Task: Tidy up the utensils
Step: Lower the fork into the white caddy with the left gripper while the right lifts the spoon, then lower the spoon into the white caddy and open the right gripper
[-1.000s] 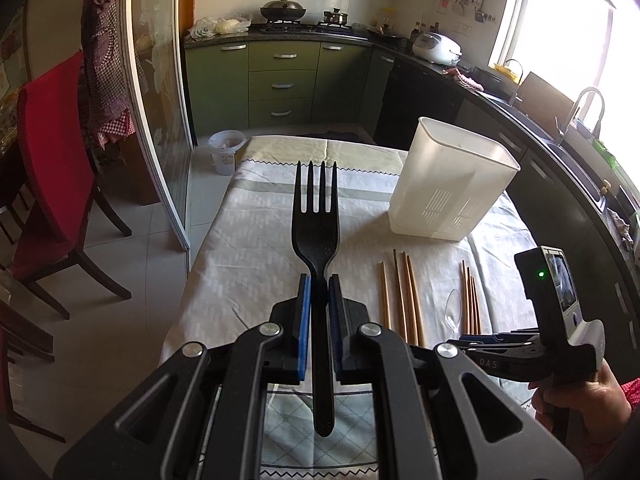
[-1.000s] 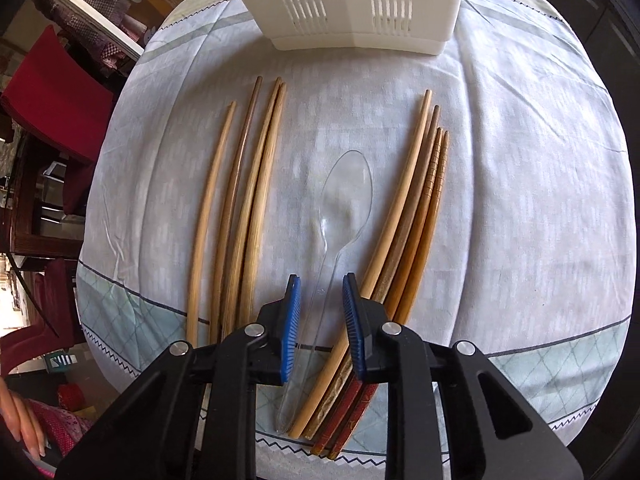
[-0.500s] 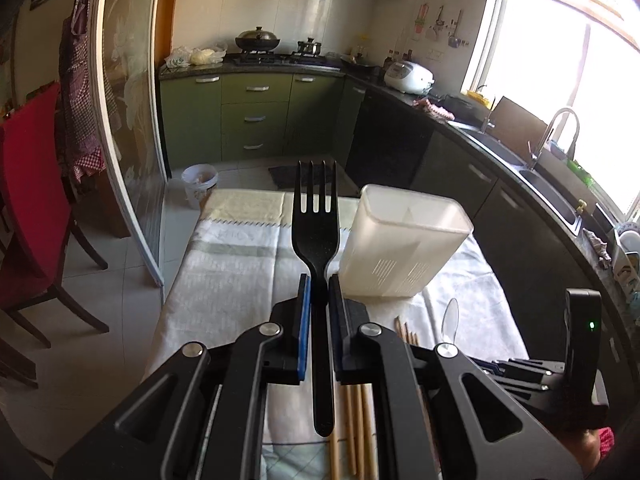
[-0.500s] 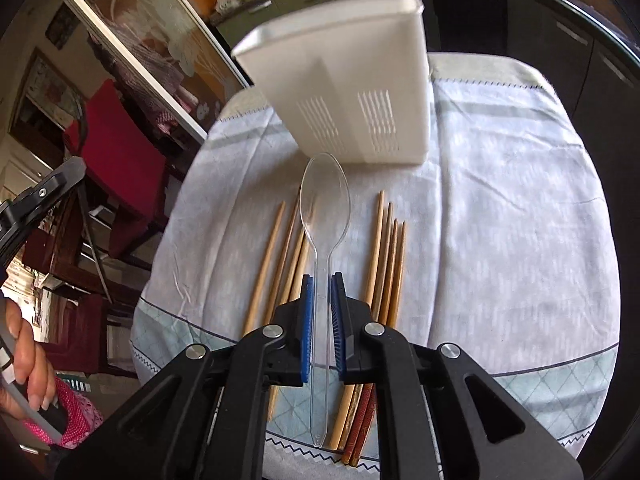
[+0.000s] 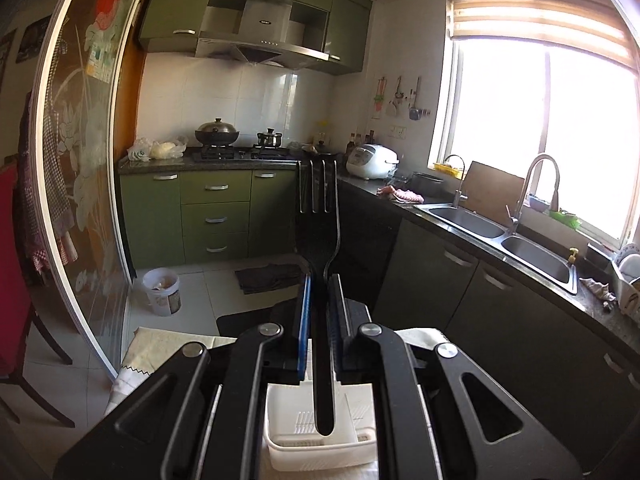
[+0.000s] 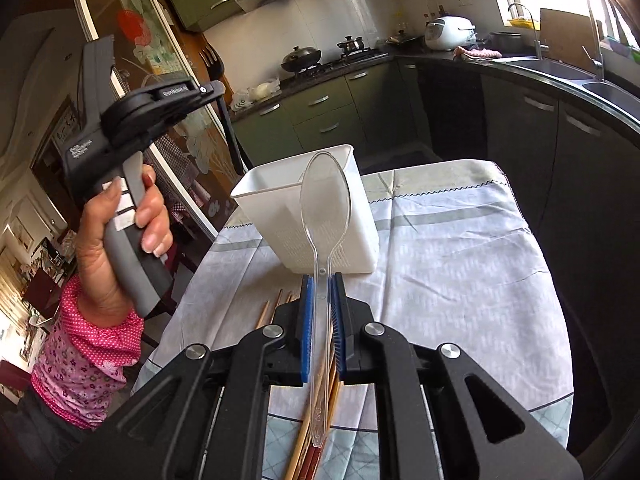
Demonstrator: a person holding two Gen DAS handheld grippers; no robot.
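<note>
My left gripper [image 5: 319, 280] is shut on a black plastic fork [image 5: 318, 216], tines up, handle end hanging over the open white utensil holder [image 5: 320, 444] right below it. In the right wrist view the left gripper [image 6: 218, 90] is raised high at the left with the fork [image 6: 212, 60] upright. My right gripper [image 6: 320, 280] is shut on a clear plastic spoon [image 6: 325, 200], bowl up, held above the table in front of the white holder [image 6: 308, 208]. Wooden chopsticks [image 6: 272, 308] lie on the tablecloth under the right gripper.
The table wears a pale patterned cloth [image 6: 460, 264]. A glass sliding door [image 5: 80, 200] stands to the left, with a red chair [image 5: 16, 280] beyond. Green cabinets [image 5: 216, 216], a dark counter and a sink [image 5: 496, 236] line the back and right.
My left gripper has risen and tilted up, bringing the fork over the holder's opening. My right gripper closed on the clear spoon and lifted it off the cloth.
</note>
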